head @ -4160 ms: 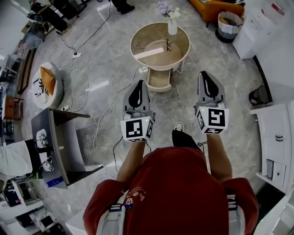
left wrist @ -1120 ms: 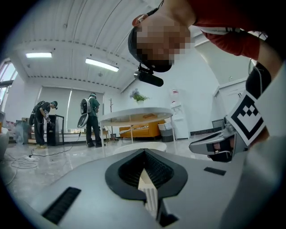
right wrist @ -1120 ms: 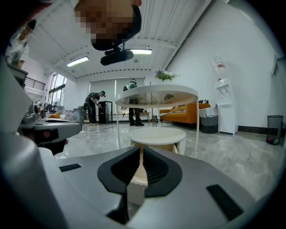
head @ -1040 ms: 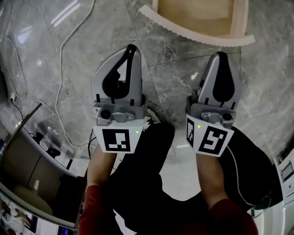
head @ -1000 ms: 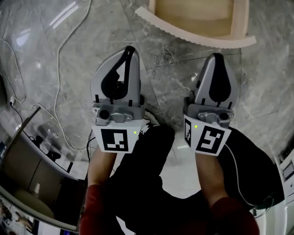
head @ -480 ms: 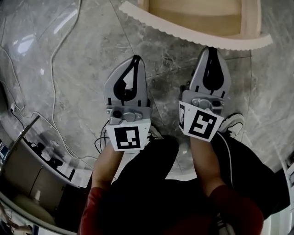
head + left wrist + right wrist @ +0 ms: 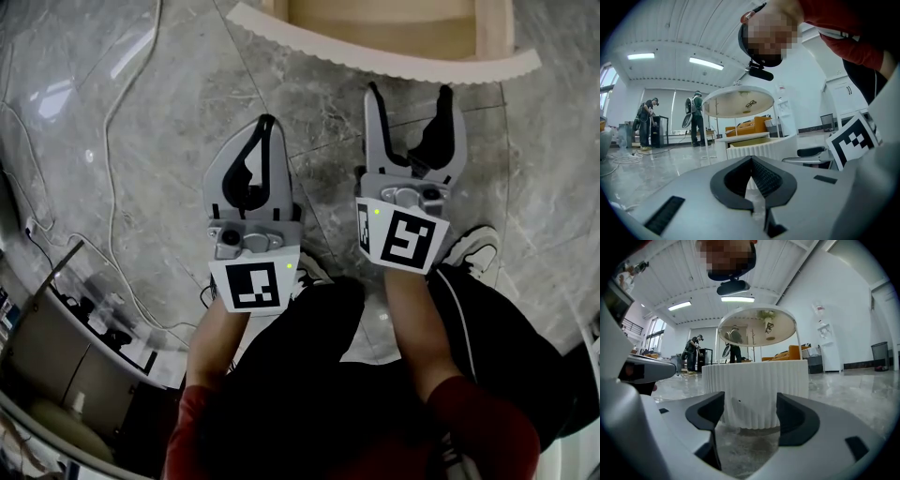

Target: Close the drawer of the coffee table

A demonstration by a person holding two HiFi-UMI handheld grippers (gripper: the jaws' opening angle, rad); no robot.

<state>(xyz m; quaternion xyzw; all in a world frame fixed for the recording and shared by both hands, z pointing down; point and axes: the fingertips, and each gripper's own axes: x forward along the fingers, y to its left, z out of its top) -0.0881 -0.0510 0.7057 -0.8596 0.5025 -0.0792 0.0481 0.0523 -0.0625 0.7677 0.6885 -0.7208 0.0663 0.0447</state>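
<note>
The coffee table's drawer stands pulled out, its ribbed white front curving across the top of the head view with the wooden inside behind it. My right gripper is just short of that front, its jaws opening with nothing between them. In the right gripper view the ribbed front fills the gap ahead of the right gripper, under the round table top. My left gripper is shut and empty, a little further back from the drawer. The left gripper view shows the drawer front beyond the shut left gripper.
The floor is grey marble with a white cable looping at the left. A white shoe and black trouser legs sit below the grippers. Dark furniture stands at the lower left. People and an orange sofa are far behind the table.
The view has gone from standing far from the table to low over the drawer. Both grippers have drawn nearer the drawer front. The right gripper's jaws have gone from shut to wide apart.
</note>
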